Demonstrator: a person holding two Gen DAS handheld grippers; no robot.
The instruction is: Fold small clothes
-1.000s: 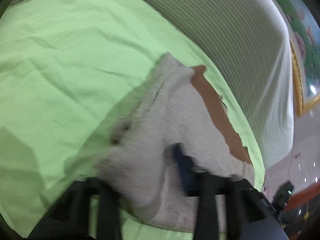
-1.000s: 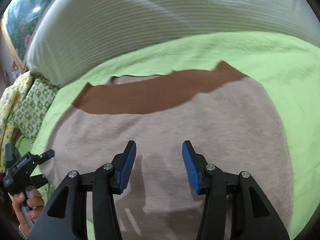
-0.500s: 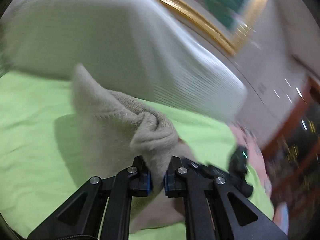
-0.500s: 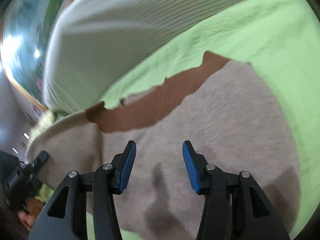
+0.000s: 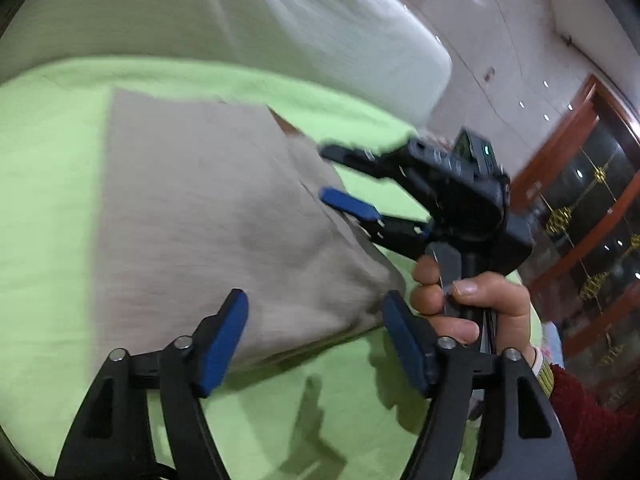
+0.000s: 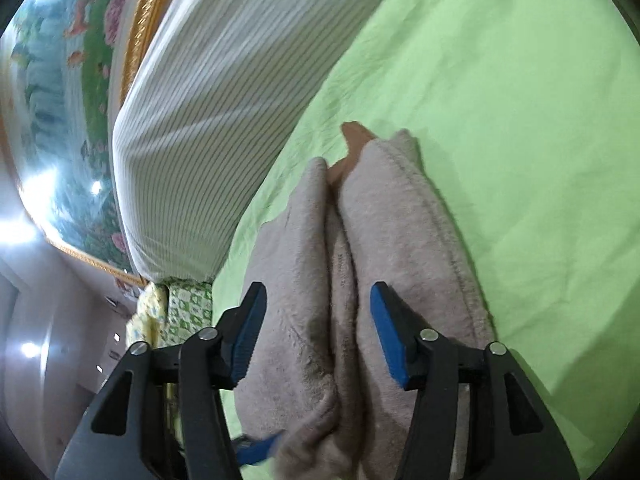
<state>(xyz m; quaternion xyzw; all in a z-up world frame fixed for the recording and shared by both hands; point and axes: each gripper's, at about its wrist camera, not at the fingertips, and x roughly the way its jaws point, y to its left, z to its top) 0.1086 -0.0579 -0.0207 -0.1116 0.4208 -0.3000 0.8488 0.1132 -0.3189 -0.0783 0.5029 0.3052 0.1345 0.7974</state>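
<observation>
A beige fleece garment (image 5: 208, 208) lies folded over on the green sheet (image 5: 48, 200). My left gripper (image 5: 316, 340) hovers at its near corner. Its jaws are opening wide, the pads clear of the cloth. In the same view a hand (image 5: 460, 300) holds my right gripper (image 5: 340, 180) at the garment's right edge. In the right wrist view the doubled garment (image 6: 380, 260) runs between the fingers of my right gripper (image 6: 318, 332). Those jaws are opening too, and the pads do not squeeze the cloth. A bit of brown trim (image 6: 352, 148) shows at the far end.
A long white striped bolster (image 6: 220, 100) lies along the far side of the bed. Behind it hangs a gold-framed painting (image 6: 60, 80). A yellow-green patterned cloth (image 6: 176, 312) sits by the bolster's end. A wooden glass-fronted cabinet (image 5: 580, 208) stands beyond the bed.
My left gripper carried a bunched part of the garment across, then let go and opened wide. The garment now lies folded double. My right gripper rolled and widened a little.
</observation>
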